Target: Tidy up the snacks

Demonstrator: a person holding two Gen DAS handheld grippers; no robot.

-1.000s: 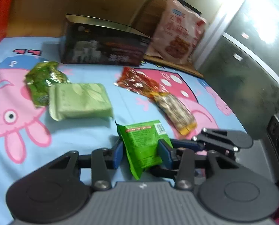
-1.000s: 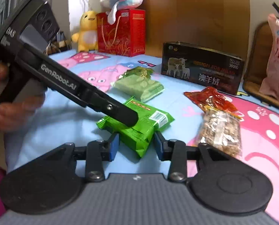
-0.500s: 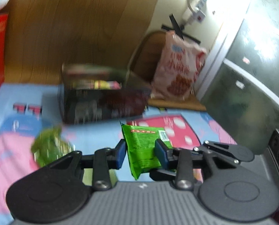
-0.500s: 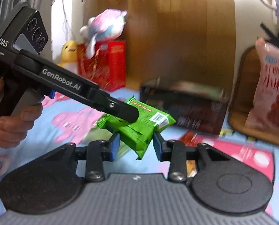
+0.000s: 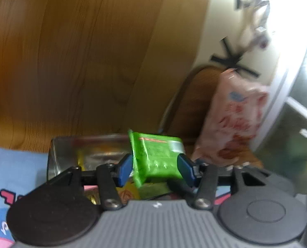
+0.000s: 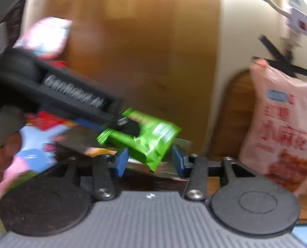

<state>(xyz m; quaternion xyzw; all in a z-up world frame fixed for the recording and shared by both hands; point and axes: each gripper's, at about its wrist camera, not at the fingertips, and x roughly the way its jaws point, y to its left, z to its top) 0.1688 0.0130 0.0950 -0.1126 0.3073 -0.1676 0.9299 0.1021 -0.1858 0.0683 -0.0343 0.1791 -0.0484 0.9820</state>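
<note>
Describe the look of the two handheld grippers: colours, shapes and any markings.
Both share one build. The left gripper has a grey ribbed body, two round black discs at its sides, black linkage bars with silver screws, and blue pads on its fingers. The right gripper looks the same. In the right wrist view the left one's black side carries blurred white lettering, unreadable here. No cables or sleeves show.

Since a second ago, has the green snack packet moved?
Yes. The green snack packet has been lifted off the blue cloth and carried toward the open dark box, now at its rim.
</note>
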